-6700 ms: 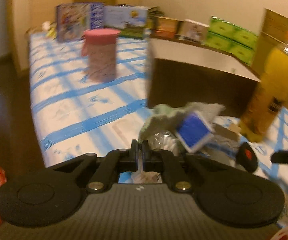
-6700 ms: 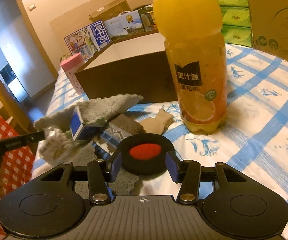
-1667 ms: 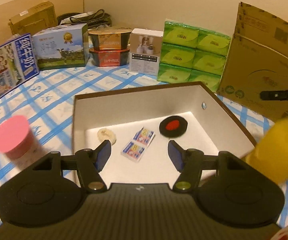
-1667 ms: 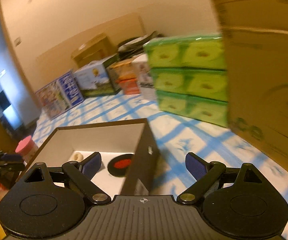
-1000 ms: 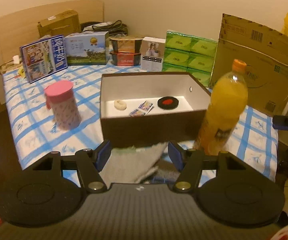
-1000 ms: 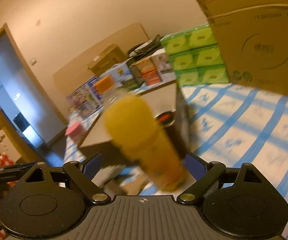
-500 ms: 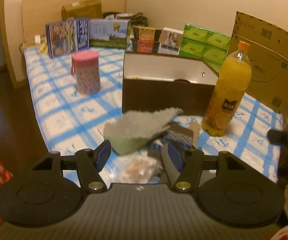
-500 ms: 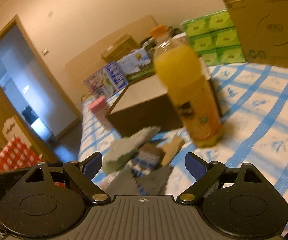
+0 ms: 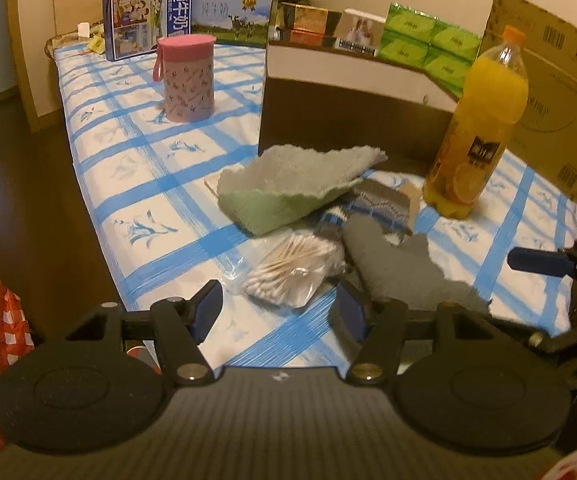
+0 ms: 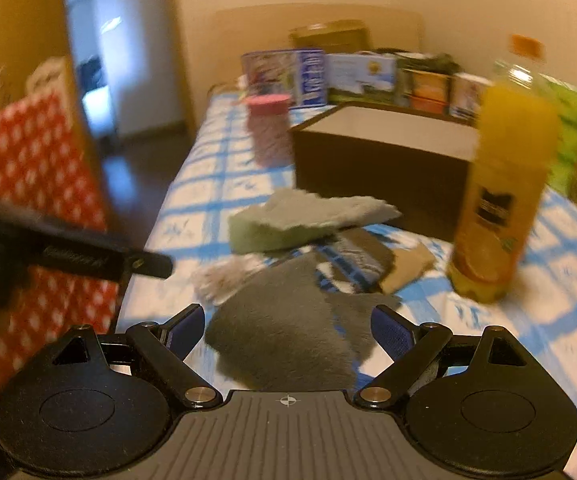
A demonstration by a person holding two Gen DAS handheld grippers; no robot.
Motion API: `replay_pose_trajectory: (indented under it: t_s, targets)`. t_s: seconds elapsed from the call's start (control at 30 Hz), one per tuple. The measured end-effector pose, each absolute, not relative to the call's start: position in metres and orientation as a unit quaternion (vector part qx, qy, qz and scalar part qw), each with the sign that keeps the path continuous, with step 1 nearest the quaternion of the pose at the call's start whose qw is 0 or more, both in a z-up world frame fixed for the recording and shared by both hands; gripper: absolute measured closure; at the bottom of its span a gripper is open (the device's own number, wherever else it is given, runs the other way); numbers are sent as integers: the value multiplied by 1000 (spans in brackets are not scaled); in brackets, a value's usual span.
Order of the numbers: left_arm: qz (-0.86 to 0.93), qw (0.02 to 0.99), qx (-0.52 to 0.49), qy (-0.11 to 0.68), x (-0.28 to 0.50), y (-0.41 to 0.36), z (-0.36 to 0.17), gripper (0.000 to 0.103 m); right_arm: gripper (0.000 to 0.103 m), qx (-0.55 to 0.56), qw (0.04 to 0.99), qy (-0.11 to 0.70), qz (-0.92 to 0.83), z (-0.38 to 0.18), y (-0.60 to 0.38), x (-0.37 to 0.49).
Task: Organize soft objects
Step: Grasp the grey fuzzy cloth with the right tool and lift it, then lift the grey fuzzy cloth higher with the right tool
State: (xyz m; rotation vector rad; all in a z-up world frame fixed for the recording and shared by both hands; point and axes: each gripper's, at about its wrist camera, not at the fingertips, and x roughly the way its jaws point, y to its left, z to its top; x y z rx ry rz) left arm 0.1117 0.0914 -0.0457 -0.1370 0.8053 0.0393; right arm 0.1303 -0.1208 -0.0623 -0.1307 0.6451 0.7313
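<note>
The left hand-held gripper (image 9: 279, 312) hangs with its blue-padded fingers spread wide and nothing between them, just short of a clear bag of cotton swabs (image 9: 292, 270) lying on the blue-checked cloth of the counter (image 9: 136, 184). At one o'clock from the bag a grey fleece cloth (image 9: 392, 268) lies flat, touching a striped knit sock (image 9: 376, 204). A pale green towel (image 9: 288, 188) sits at twelve o'clock, folded up like a trough and resting partly on the sock. Behind the pile stands a dark brown box (image 9: 352, 116) with a white inside, open at the top.

At two o'clock an orange drink bottle (image 9: 478, 128) stands upright beside the box; its dark label carries pale characters too small to read. At eleven o'clock is a pink-lidded patterned canister (image 9: 186, 78). Along the far edge, a blue carton (image 9: 148, 20) reads 纯牛奶, and the milk box (image 9: 234, 18) next to it shows the same words above cows on grass. Green tissue packs (image 9: 428, 48) are stacked at one o'clock, against a large cardboard carton (image 9: 560, 92) printed with barcodes.

The right hand-held gripper (image 10: 288, 334) is likewise wide open and empty, poised with the grey fleece cloth (image 10: 280, 336) lying between and below its fingers. That view is blurred.
</note>
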Motion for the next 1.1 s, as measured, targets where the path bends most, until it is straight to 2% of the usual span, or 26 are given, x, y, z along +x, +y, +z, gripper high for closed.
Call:
replay_pose_trajectory:
  t_s: [0.47,0.5,0.53,0.57,0.6,0.63,0.7,0.93,1.03,1.1]
  targets:
    - [31,906,-61,417,115,99,-69,43,13,-286,847,271,356,-128,-52,123]
    - [31,906,-61,419,115,99,-70,43,19,-295,847,269,352,-133,-51,125]
    - [31,905,-61,419,116,99,-71,43,36,-299,844,272,352,-136,-52,127]
    - [31,905,-60,419,116,98,-72,43,48,-300,844,276,348,-138,-53,131]
    - [30,905,-59,419,116,98,-72,43,67,-295,846,282,344,-139,-56,134]
    - [28,905,-58,419,116,97,-73,43,76,-277,851,286,342,-137,-62,139]
    - [26,906,-57,418,116,95,-73,43,86,-222,864,292,346,-125,-79,146]
    - [19,908,-52,414,117,91,-72,43,89,59,885,315,339,-75,-177,179]
    - [16,909,-50,413,118,89,-72,43,89,232,846,336,342,-69,-236,199]
    - [15,909,-50,414,119,88,-73,43,89,305,823,350,326,-74,-263,210]
